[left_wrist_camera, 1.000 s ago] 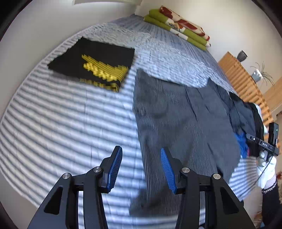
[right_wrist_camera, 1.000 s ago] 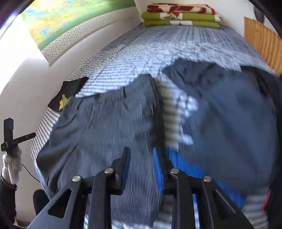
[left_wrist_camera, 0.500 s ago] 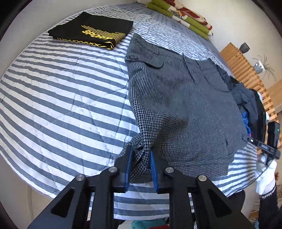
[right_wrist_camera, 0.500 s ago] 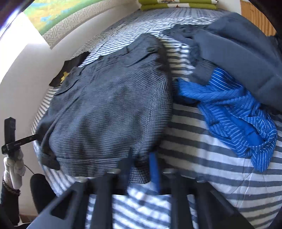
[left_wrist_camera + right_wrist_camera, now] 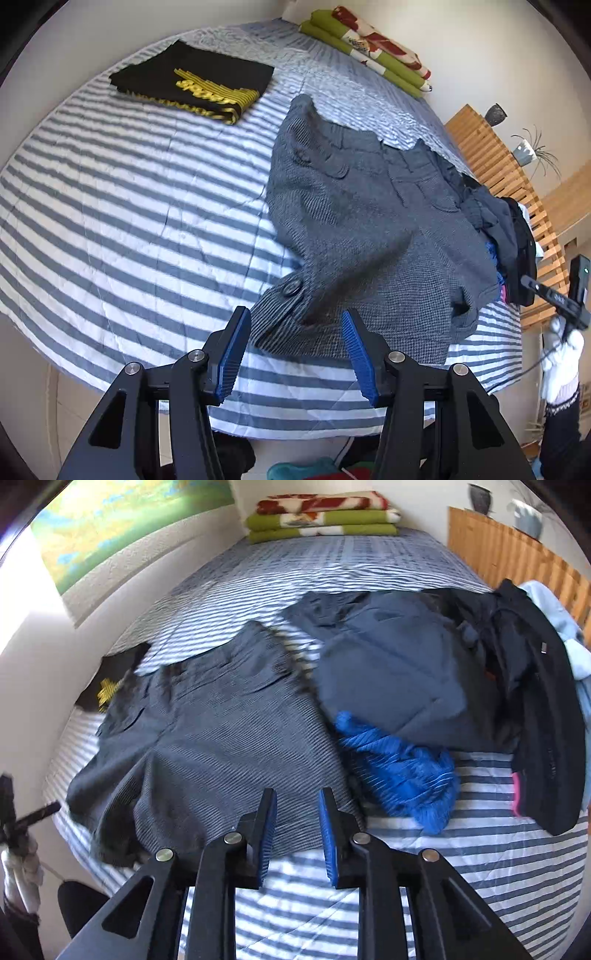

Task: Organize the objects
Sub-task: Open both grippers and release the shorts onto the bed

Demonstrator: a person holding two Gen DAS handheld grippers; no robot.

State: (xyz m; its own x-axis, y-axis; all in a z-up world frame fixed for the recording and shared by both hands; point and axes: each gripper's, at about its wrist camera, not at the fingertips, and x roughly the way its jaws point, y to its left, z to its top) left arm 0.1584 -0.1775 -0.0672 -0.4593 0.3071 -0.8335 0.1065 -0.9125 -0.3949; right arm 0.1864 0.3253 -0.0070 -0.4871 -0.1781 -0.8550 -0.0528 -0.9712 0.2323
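Grey woven shorts (image 5: 369, 221) lie spread on the striped bed (image 5: 129, 206), one leg hem with a button bunched up near the front edge. My left gripper (image 5: 295, 343) is open, just in front of that hem, holding nothing. In the right wrist view the shorts (image 5: 221, 738) lie left of centre. My right gripper (image 5: 297, 827) is open and empty at their near hem. A folded black garment with yellow print (image 5: 195, 79) lies at the far left, and shows in the right wrist view (image 5: 110, 686).
A heap of dark clothes (image 5: 424, 664), a blue striped garment (image 5: 399, 768) and a black jacket (image 5: 546, 720) lie on the bed's right side. Folded green and red blankets (image 5: 321, 517) sit at the head. A wooden slatted rail (image 5: 517, 192) runs along the right.
Both grippers were shut on the shorts' hem half a second ago. Both have opened and let go, and the shorts now lie on the bed.
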